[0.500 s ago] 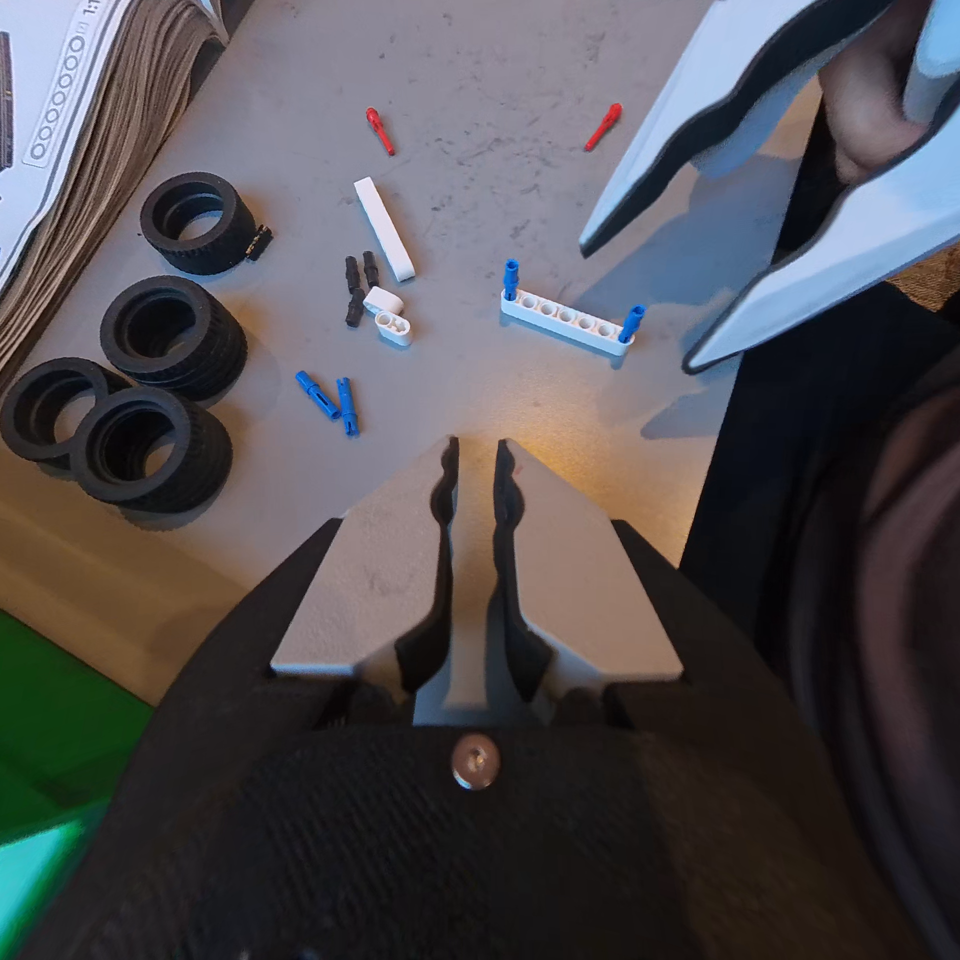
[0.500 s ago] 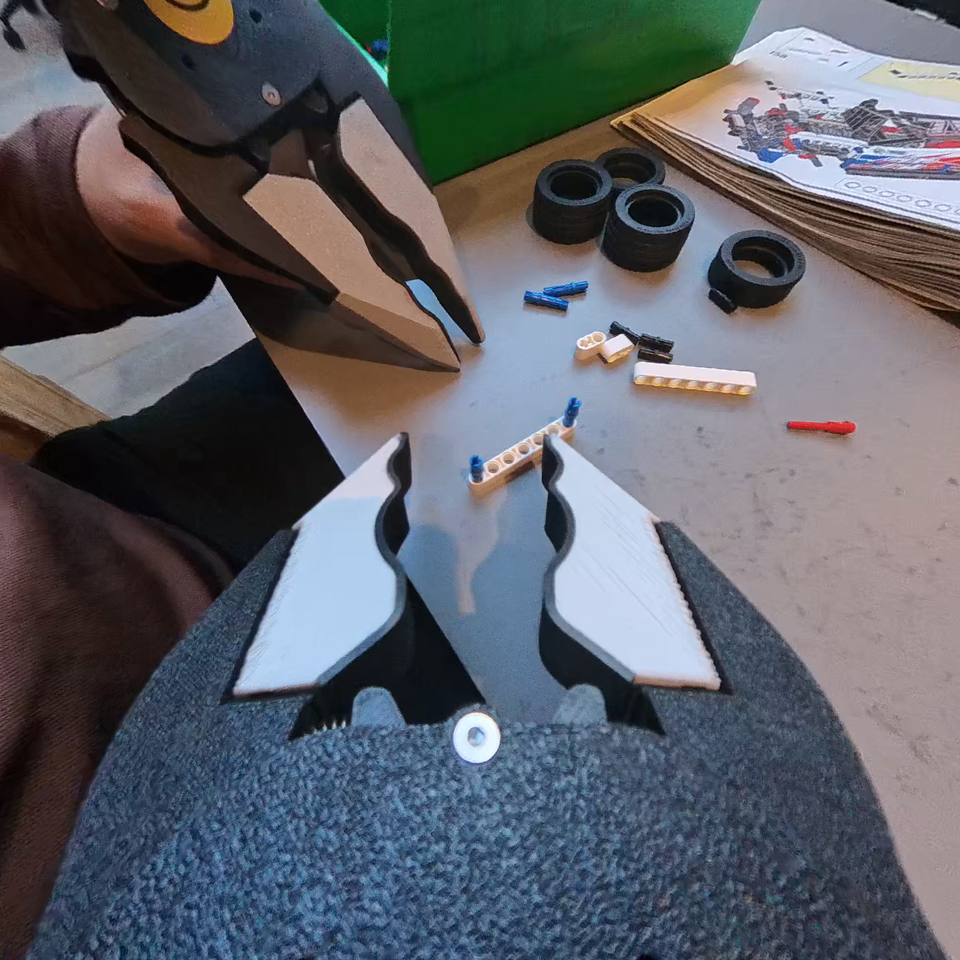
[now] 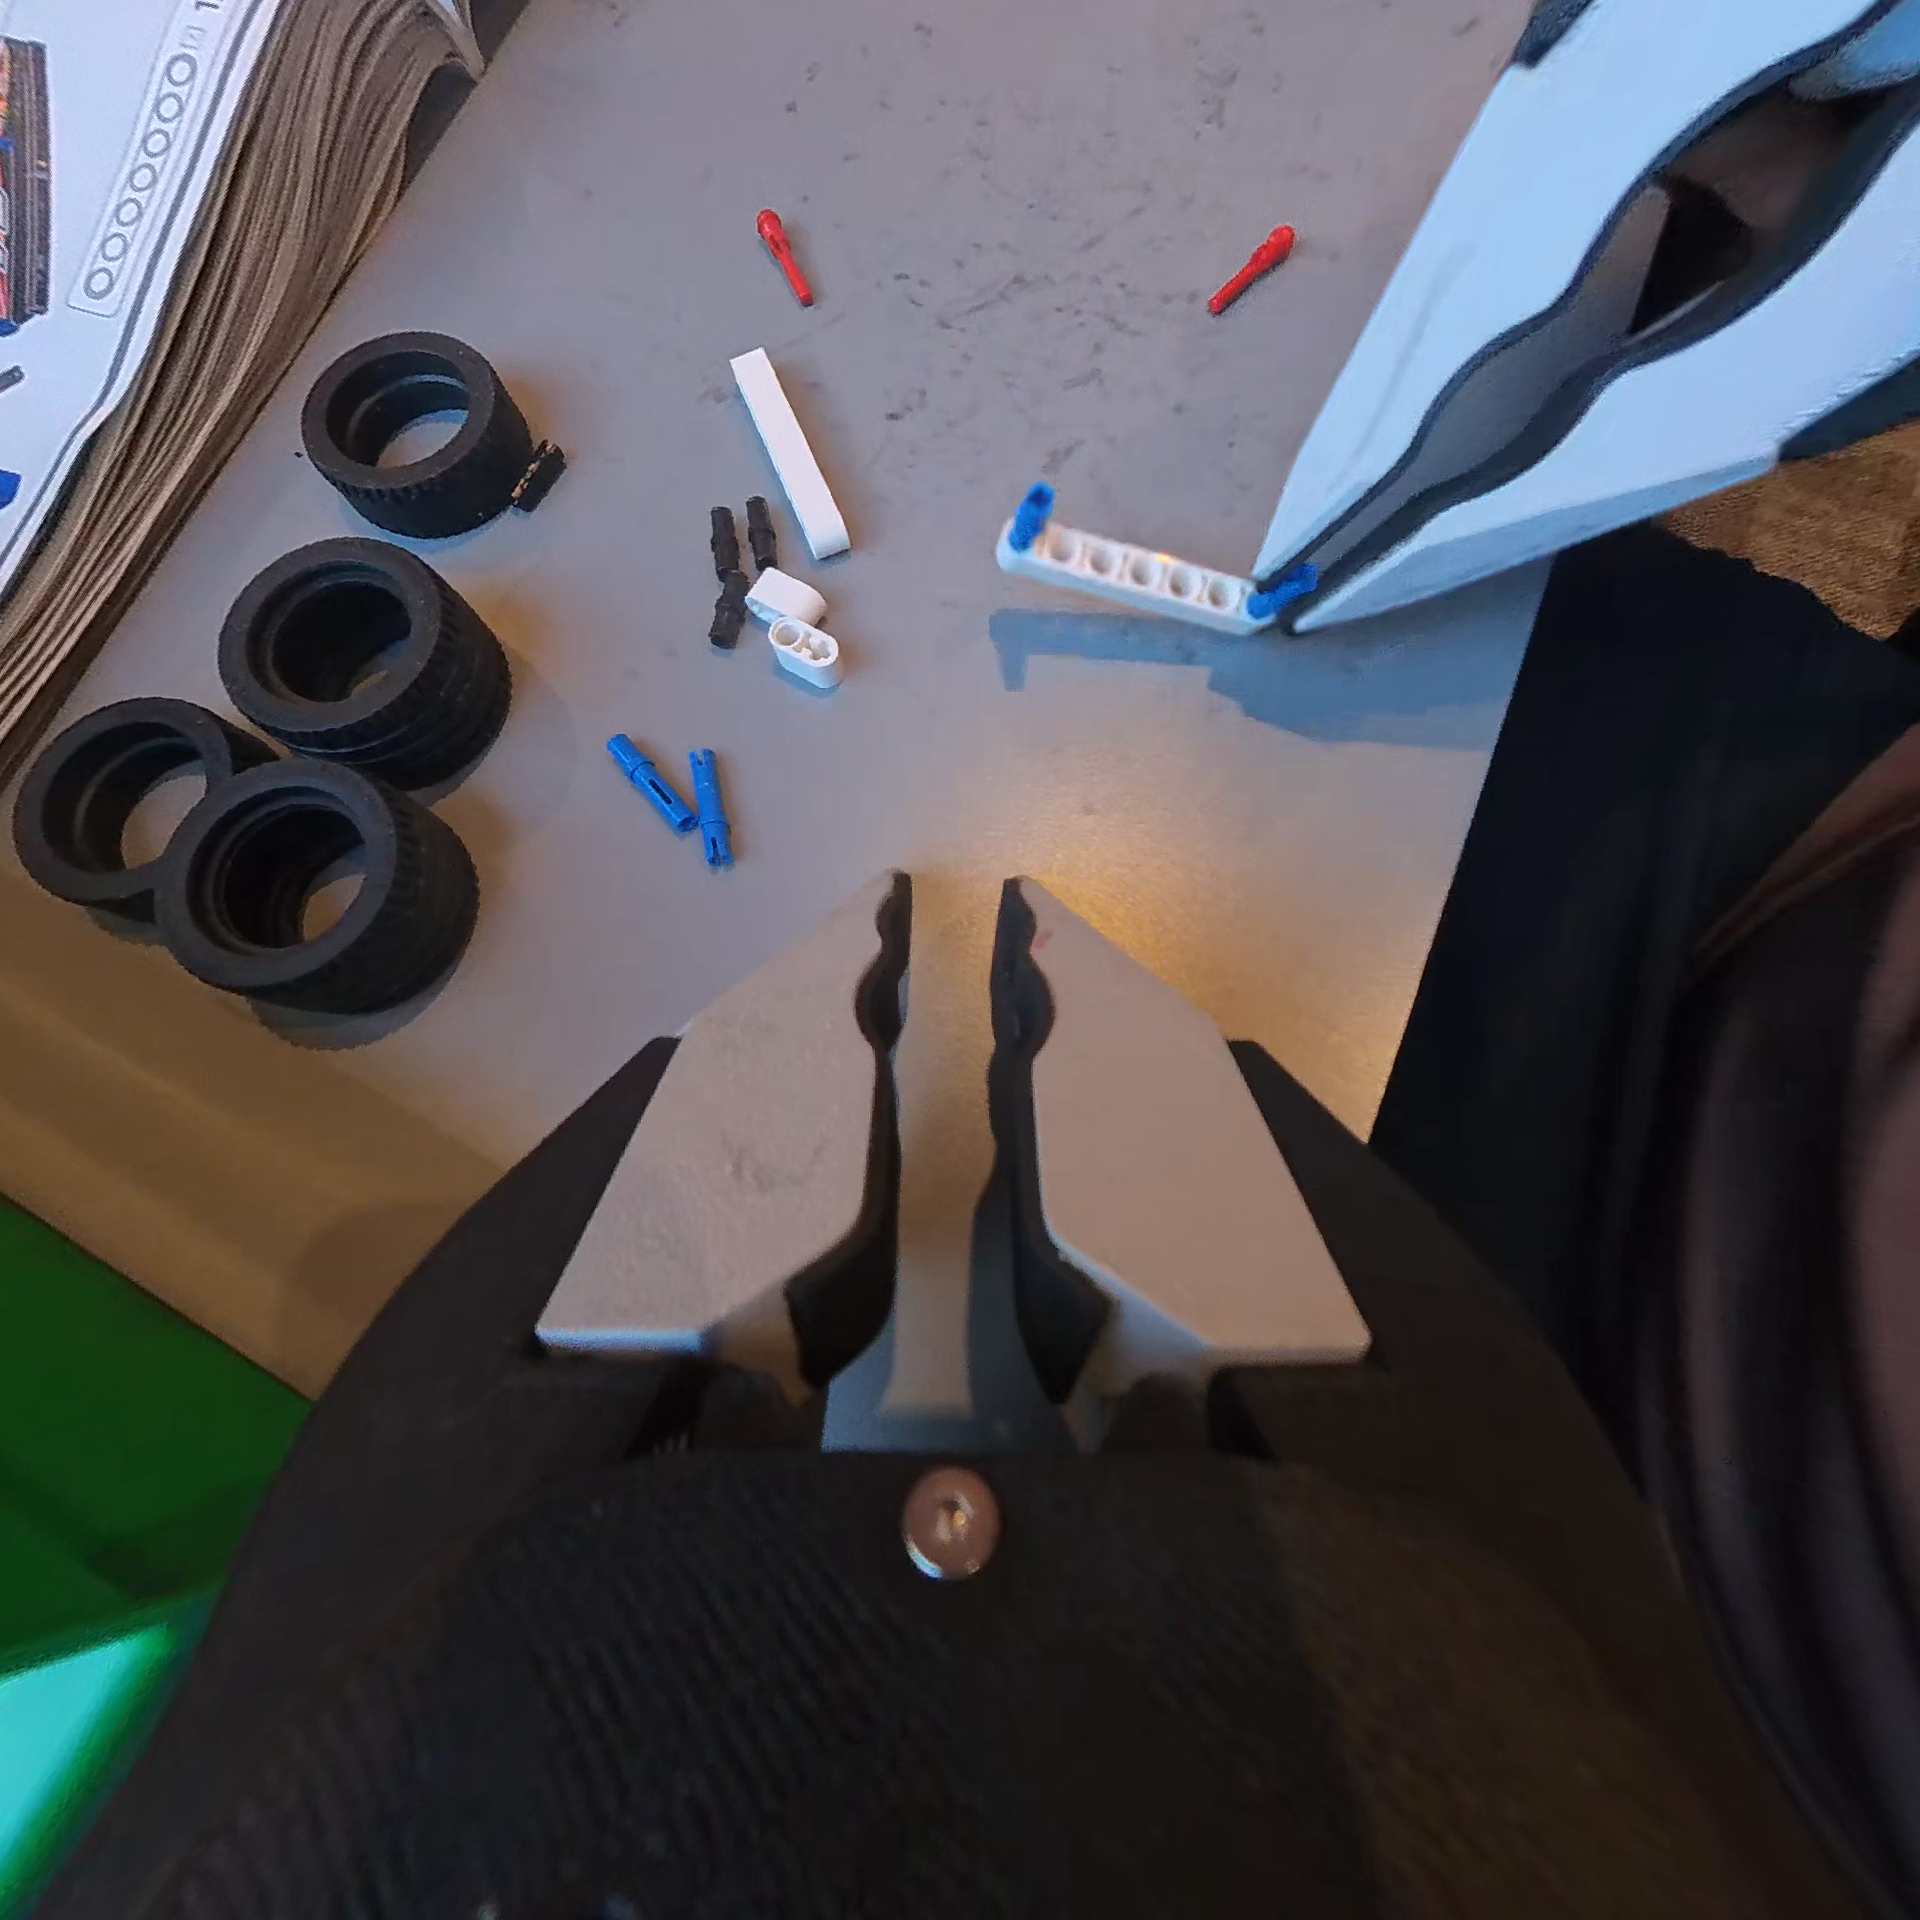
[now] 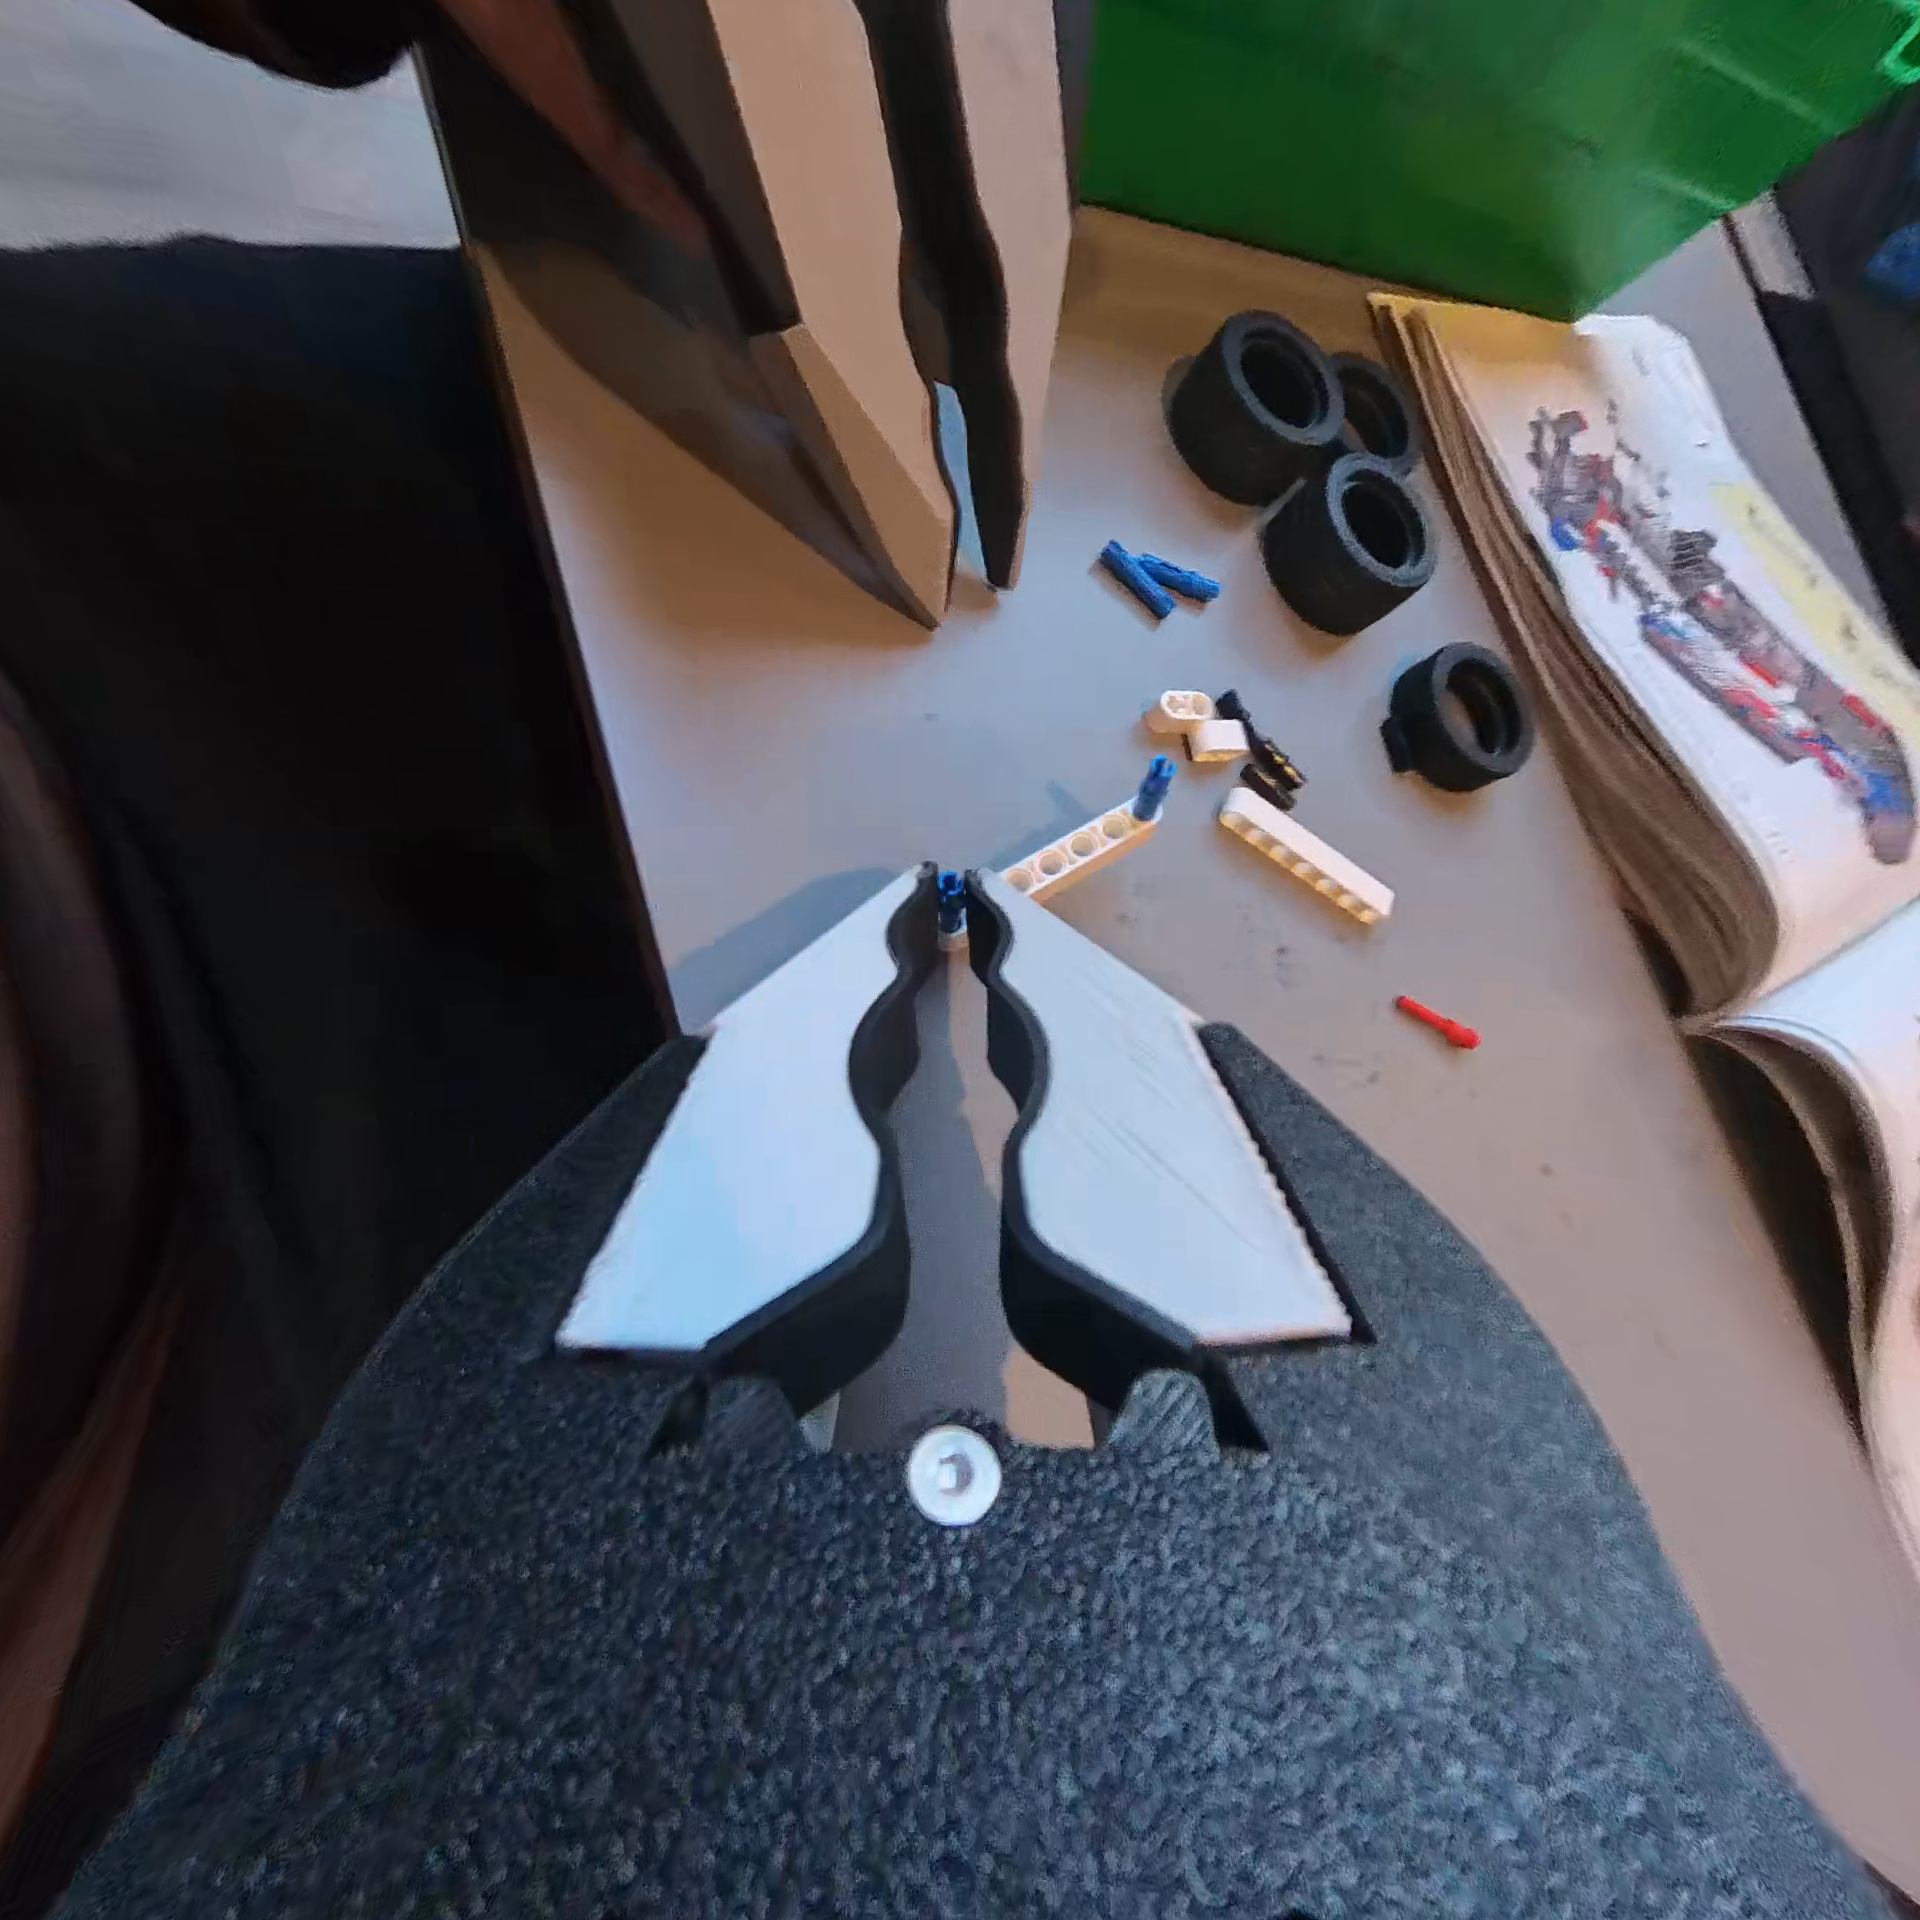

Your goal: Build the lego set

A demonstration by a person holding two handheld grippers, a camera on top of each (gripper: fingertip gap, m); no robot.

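Right now the right gripper [image 4: 951,902] has its fingertips pinched on the blue pin [image 4: 950,891] standing at the near end of the white holed beam [image 4: 1081,850], which lies flat on the grey table [image 4: 1558,1195]. A 2nd blue pin [image 4: 1153,787] stands upright at the beam's far end. The left gripper [image 3: 954,894] hovers above the table near its edge, its fingers a narrow gap apart with nothing between them.

Just beyond the beam lie another white beam [image 3: 790,452], 2 short white links [image 3: 798,629], a few black pins [image 3: 738,566] and 2 loose blue pins [image 3: 675,795]. 2 red pins [image 3: 784,255] lie farther out, well apart from each other. 4 black tyres [image 3: 364,665] sit in a loose group beside the open instruction booklet [image 4: 1714,644], and a green box [image 4: 1455,135] stands behind them.
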